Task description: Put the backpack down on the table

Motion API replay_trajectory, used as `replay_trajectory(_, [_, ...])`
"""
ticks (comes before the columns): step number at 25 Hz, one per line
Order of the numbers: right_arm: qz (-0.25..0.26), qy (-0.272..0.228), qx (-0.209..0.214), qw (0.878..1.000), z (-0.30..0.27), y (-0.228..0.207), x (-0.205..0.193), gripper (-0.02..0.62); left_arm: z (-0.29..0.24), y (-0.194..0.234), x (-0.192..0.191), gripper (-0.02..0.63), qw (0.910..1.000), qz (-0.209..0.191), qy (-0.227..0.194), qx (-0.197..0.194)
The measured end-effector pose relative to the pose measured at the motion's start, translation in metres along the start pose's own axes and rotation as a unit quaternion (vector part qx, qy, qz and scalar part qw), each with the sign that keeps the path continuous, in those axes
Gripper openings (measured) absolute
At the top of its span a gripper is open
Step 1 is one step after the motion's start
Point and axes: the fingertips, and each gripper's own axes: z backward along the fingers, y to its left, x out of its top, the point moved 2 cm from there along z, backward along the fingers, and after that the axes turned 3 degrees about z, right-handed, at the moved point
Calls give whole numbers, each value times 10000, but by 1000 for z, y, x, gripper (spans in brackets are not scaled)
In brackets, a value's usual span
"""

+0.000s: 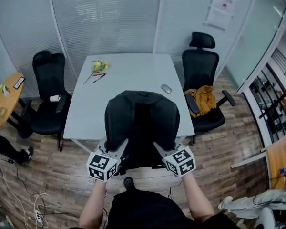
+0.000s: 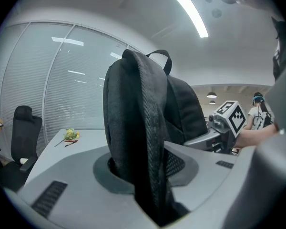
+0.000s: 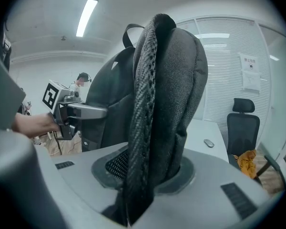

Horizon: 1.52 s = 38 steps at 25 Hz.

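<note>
Black backpack (image 1: 142,123), left gripper (image 2: 150,175), right gripper (image 3: 143,175), fingers (image 2: 71,185) clamped on straps (image 3: 143,104) (notice (image 1: 220,7) illegible)

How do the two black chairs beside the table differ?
The right chair has a headrest raised clear of its back; the left chair shows no such gap. The right chair's seat holds a mustard garment; the left chair carries a white cup. Both are black, beside the table.

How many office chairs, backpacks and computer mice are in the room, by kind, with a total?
office chairs: 2
backpack: 1
mouse: 1
Total: 4
</note>
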Motion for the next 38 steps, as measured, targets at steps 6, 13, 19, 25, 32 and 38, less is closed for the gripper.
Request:
replay_trajectory(6, [24,46,-20,10000,-29,-2,19,120,-6,34,9,129,9999,38,-7,-106])
replay_trajectory(13, [21,119,-75,9999,-50,-6,29,121,-15,58,13,129,9998,73,-13,-191])
replay_trajectory(19, [0,206,-55,9998,-61,-16,27,121,-28,67,8,129,9996,204,62,-204])
replay_trajectory(25, [-71,217,61,9997,-82,-39,31,121,-52,82,13,127,9995,248,152,-124])
replay_trajectory(32, [-128,159,144,9997,-107,-79,44,121,-92,101,28,127,9994,231,243,-59])
replay_trajectory(38, [-153,206,268,9993,-132,-119,49,123,-133,117,34,127,9986,321,422,40])
